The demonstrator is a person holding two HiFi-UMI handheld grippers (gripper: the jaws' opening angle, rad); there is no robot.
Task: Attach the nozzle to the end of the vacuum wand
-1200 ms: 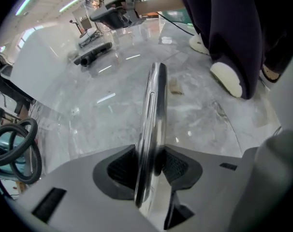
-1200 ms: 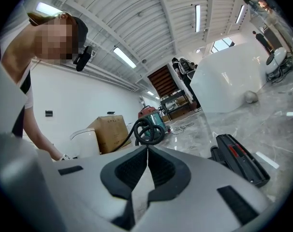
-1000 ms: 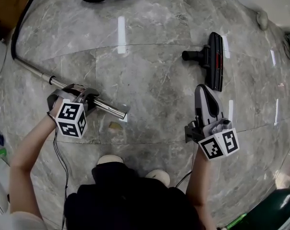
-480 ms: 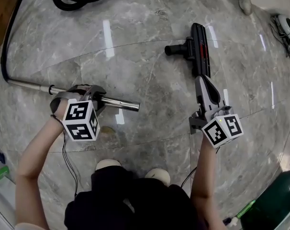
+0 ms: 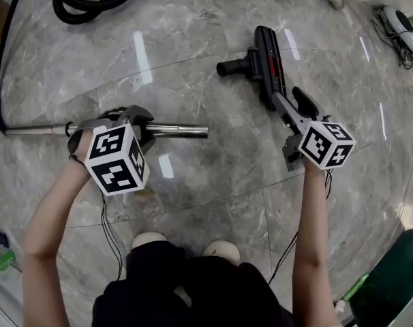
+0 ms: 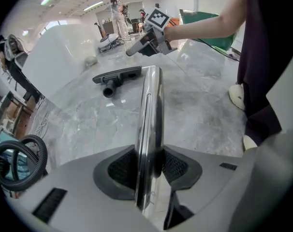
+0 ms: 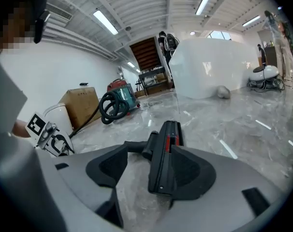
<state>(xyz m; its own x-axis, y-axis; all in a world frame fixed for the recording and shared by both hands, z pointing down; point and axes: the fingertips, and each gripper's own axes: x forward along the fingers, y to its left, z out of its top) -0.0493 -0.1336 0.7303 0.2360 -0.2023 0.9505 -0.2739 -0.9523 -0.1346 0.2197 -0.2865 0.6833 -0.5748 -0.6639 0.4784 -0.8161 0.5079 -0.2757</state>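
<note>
On the marble floor (image 5: 213,176), we reach the floor nozzle (image 5: 264,63).
Our left gripper (image 5: 135,125) pinches the vacuum wand (image 5: 179,131); our right gripper (image 5: 293,106) has just been opening its jaws, which stand spread about the nozzle's end.

Hose coil (image 5: 70,12) clipped @ top edge.

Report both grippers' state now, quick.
Left gripper: shut on the vacuum wand.
Right gripper: open, jaws have just been opening; the nozzle end sits between them, not clamped.
</note>
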